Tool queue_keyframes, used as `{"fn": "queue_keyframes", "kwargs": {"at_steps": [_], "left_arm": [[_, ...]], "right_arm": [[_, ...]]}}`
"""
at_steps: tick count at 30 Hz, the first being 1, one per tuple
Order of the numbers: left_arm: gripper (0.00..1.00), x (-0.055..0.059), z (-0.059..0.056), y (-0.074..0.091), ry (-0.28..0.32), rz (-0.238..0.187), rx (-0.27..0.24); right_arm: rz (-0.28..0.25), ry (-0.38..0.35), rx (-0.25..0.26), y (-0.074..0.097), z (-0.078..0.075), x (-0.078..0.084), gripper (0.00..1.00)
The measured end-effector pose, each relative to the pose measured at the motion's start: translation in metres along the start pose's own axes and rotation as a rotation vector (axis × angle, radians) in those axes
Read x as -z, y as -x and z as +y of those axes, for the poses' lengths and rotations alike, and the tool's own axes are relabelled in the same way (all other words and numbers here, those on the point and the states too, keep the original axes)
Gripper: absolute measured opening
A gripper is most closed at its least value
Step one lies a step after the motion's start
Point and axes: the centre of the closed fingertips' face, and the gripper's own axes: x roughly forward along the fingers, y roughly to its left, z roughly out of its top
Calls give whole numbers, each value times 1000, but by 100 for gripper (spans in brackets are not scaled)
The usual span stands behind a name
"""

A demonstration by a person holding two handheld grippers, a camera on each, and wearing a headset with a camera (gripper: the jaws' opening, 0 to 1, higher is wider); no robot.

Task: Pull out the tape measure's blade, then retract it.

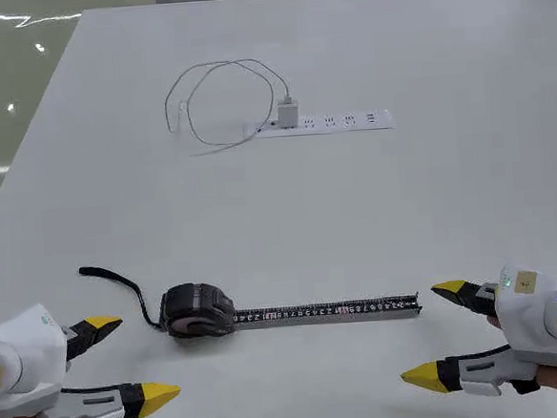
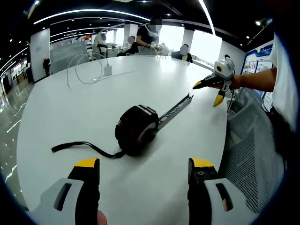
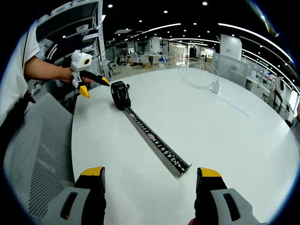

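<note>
Lying flat on the table (image 1: 355, 204) with its blade (image 1: 329, 310) out, the tape (image 1: 198, 310) sits between the left gripper (image 1: 147, 358) and right gripper (image 1: 420, 333), both spread wide and holding nothing, so I reckon an unbraced retraction could whip the blade back and skid the tape away.

Black tape measure (image 1: 198, 310); yellow-tipped black fingers (image 1: 158, 397); white table (image 1: 374, 212).
</note>
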Motion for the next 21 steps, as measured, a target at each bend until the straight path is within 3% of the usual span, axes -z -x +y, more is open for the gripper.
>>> {"fn": "queue_keyframes", "kwargs": {"at_steps": [21], "left_arm": [[81,8,-16,17,78,-72,-66]], "right_arm": [[-46,-51,60,14,18,4,85]]}}
